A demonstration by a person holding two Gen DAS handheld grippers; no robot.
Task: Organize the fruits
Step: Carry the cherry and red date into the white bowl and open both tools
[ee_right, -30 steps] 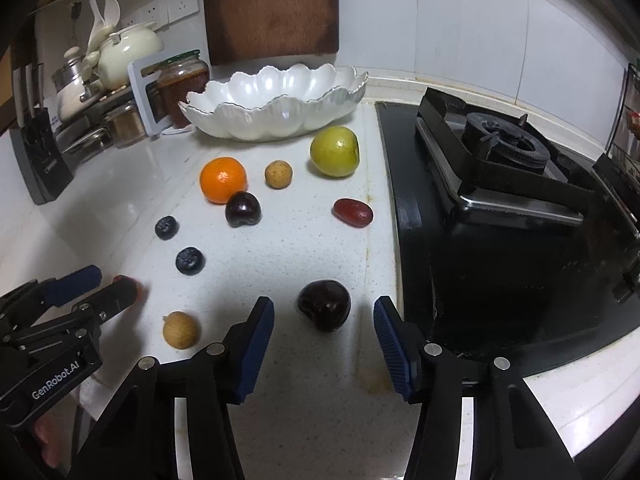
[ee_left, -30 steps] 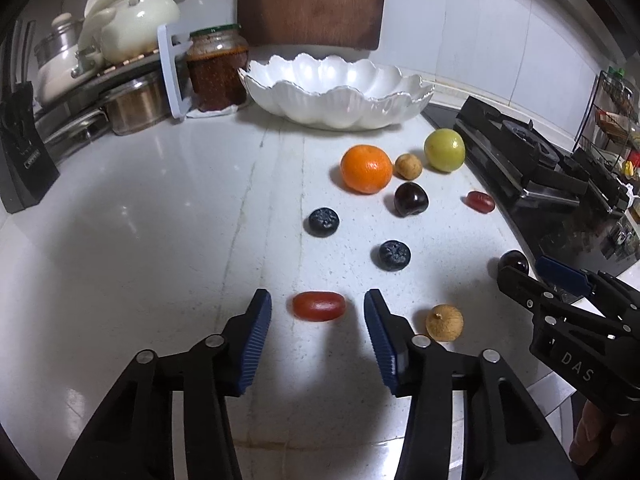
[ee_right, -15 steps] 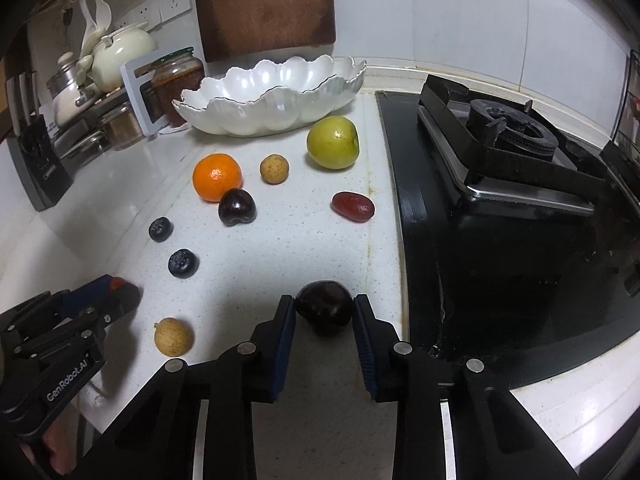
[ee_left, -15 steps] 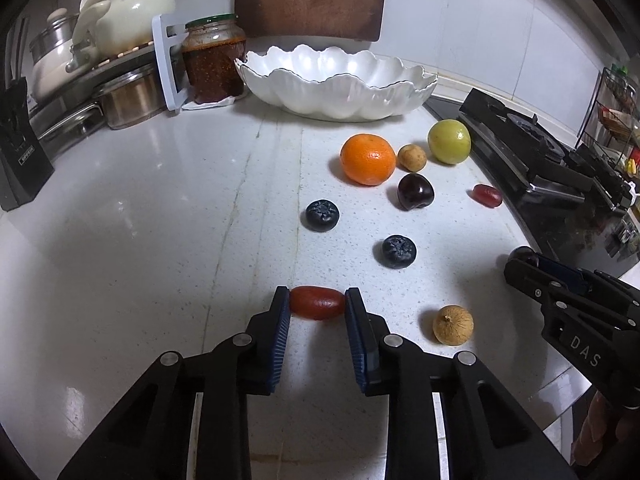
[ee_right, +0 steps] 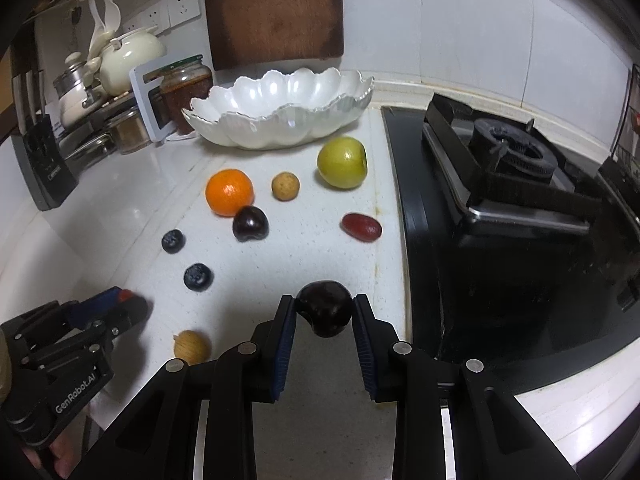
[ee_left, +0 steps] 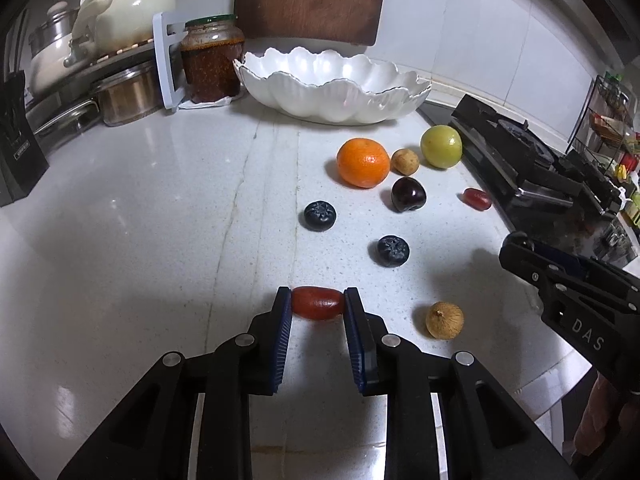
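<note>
My left gripper (ee_left: 317, 304) is shut on a small red oblong fruit (ee_left: 318, 308) that rests on the white counter. In the right wrist view my right gripper (ee_right: 324, 309) is shut on a dark cherry (ee_right: 325, 313) near the stove's edge. Further back lie an orange (ee_left: 363, 162), a green fruit (ee_left: 441, 147), a second dark cherry (ee_left: 408, 194), two blueberries (ee_left: 319, 215) (ee_left: 393, 251), two tan longans (ee_left: 444, 320) (ee_left: 405, 161) and another red oblong fruit (ee_left: 477, 198). A white scalloped bowl (ee_left: 336, 96) stands empty at the back.
A black gas stove (ee_right: 520, 200) borders the counter on the right. At the back left stand a jar (ee_left: 212, 62), pots (ee_left: 128, 92), a white teapot (ee_left: 132, 6) and a knife block (ee_left: 16, 152). A wooden board (ee_left: 308, 0) leans on the wall behind the bowl.
Both grippers went from open around their fruits to shut on them: the left on the red oblong fruit, the right on the dark cherry. Neither hand has shifted much.
</note>
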